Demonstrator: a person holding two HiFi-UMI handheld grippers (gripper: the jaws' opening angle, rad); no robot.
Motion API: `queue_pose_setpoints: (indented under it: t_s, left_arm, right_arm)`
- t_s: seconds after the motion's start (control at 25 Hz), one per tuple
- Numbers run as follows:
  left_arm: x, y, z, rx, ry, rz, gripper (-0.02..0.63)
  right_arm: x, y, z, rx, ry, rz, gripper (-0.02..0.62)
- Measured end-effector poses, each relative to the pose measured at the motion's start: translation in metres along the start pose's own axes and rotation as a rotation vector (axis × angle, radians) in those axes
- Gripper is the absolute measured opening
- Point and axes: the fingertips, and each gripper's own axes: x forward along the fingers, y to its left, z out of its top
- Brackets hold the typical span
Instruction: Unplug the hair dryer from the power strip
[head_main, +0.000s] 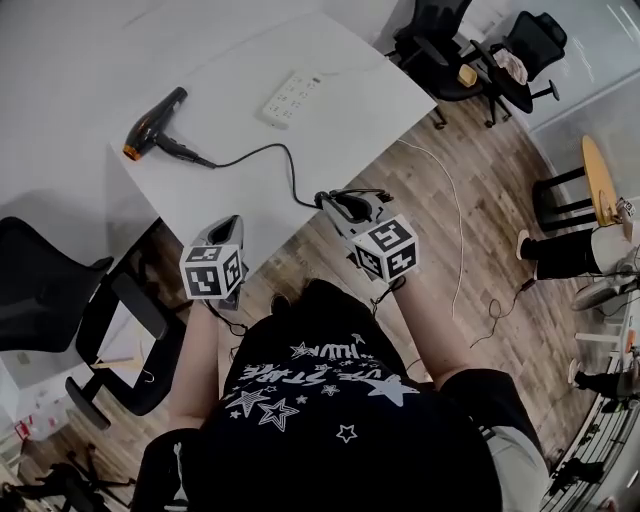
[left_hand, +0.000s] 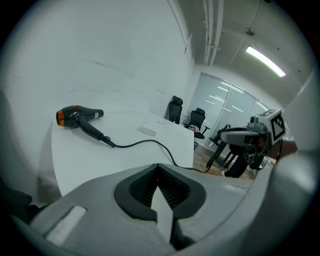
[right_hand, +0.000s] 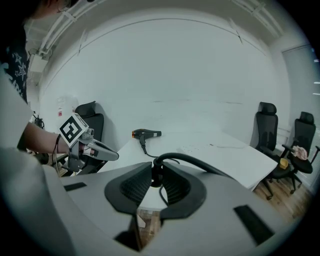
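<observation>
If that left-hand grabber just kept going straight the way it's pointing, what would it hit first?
Most likely the white table, landing on its top close to the hair dryer's black cord. The left gripper aims slightly downward; depth is hard to judge.

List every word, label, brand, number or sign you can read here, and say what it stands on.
No text reads clearly in any view.
Shirt: white lettering among stars, upside down and warped; not legible.
Marker cubes: black-and-white square patterns only, no words.
Hair dryer and power strip: any print is too small to read.
</observation>
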Motion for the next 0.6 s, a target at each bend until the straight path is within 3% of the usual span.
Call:
queue_pose_setpoints:
  t_s: [0.32, 0.6]
  left_arm:
    - [0.005, -0.006, -0.011, -0.022, 0.015, -0.007, 0.008]
    - [-0.013, -0.047, -0.029, -0.003, 0.003, -0.013, 0.008]
  right_arm:
    - [-0.011, 0.001, -0.009, -0.010, 0.004, -0.008, 0.074]
    - [-0.048, 0.008, -0.025, 0.033, -0.029, -0.004, 0.074]
